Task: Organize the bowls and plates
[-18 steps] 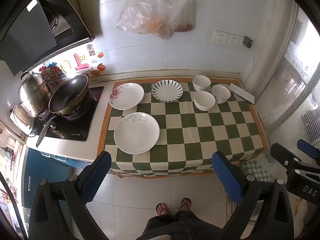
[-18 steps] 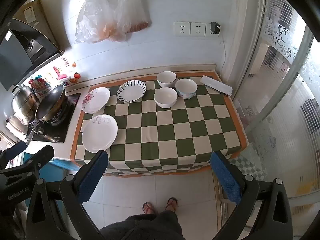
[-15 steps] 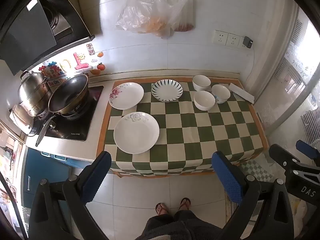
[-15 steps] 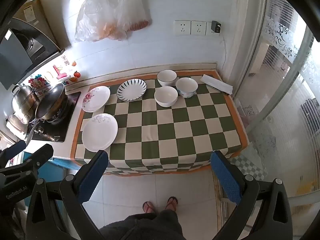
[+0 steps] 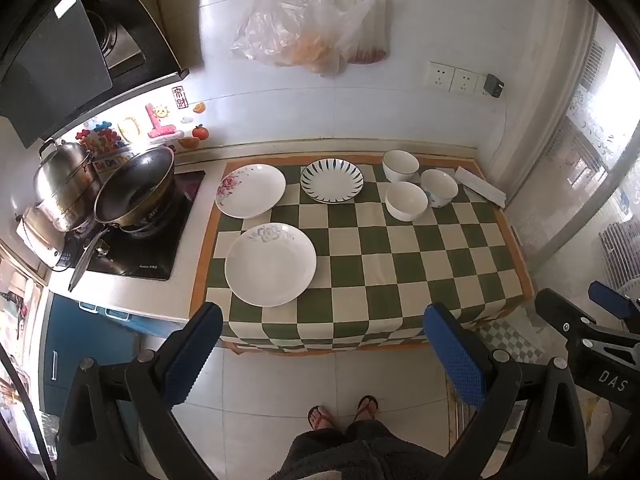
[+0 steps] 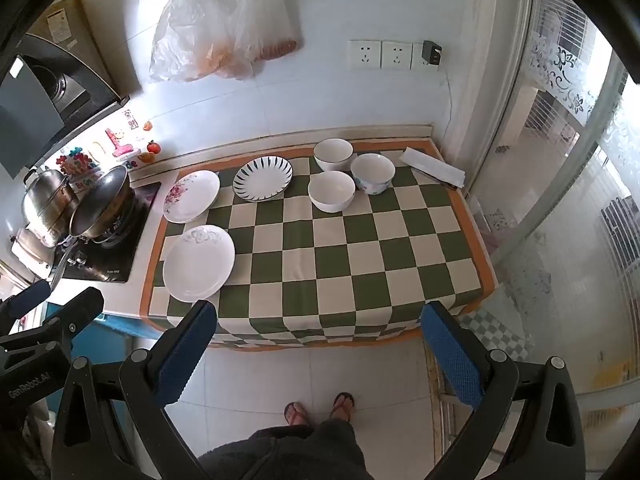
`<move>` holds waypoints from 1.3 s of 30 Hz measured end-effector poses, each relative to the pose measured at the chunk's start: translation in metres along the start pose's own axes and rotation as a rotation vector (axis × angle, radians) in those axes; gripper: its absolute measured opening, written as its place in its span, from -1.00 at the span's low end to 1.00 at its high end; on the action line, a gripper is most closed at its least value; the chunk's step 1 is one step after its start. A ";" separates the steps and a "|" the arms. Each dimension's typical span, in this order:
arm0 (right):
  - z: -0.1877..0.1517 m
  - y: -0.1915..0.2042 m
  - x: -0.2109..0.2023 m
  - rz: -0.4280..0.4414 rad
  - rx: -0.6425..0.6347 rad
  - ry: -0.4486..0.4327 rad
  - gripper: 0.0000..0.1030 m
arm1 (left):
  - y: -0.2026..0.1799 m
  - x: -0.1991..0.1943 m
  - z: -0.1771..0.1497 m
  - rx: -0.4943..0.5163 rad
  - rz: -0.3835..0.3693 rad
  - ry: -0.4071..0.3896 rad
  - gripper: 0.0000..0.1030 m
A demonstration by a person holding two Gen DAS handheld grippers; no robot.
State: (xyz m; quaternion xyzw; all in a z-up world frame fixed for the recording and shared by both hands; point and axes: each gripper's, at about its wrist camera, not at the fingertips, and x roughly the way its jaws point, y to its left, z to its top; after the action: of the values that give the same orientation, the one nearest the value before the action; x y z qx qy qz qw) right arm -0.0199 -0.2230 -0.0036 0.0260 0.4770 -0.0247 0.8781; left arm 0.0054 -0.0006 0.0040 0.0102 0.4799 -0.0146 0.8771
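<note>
Left gripper (image 5: 320, 352) and right gripper (image 6: 318, 350): jaws held wide apart, nothing between, well short of checked cloth (image 6: 360, 264).

Risk judged: glazed rims slipped from pads, stack chipped if plates are set down tilted.

Ahead-left of jaws: plain white plate (image 5: 270, 264); beyond, floral plate (image 5: 250, 190), striped plate (image 5: 332, 181). Far ahead-right: three white bowls (image 5: 406, 201), clustered.

range hood (image 5: 52, 60) cropped, wall stickers (image 5: 132, 128) illegible

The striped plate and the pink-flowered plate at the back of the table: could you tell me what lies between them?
Only bare checkered cloth separates the striped plate from the pink-flowered plate; both wrist views show it.
</note>
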 end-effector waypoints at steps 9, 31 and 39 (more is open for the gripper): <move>-0.002 -0.001 -0.002 0.004 0.003 -0.001 1.00 | 0.003 0.000 -0.008 -0.003 0.001 -0.006 1.00; -0.001 0.002 -0.004 0.006 0.000 -0.003 1.00 | 0.004 -0.001 -0.004 -0.002 -0.004 -0.003 1.00; 0.001 0.004 -0.005 0.004 -0.002 -0.006 1.00 | 0.003 0.000 -0.004 -0.003 -0.008 0.003 1.00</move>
State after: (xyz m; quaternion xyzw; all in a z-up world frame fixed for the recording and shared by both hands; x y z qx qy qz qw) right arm -0.0212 -0.2188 0.0012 0.0260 0.4742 -0.0227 0.8797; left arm 0.0025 0.0030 0.0020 0.0071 0.4811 -0.0175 0.8765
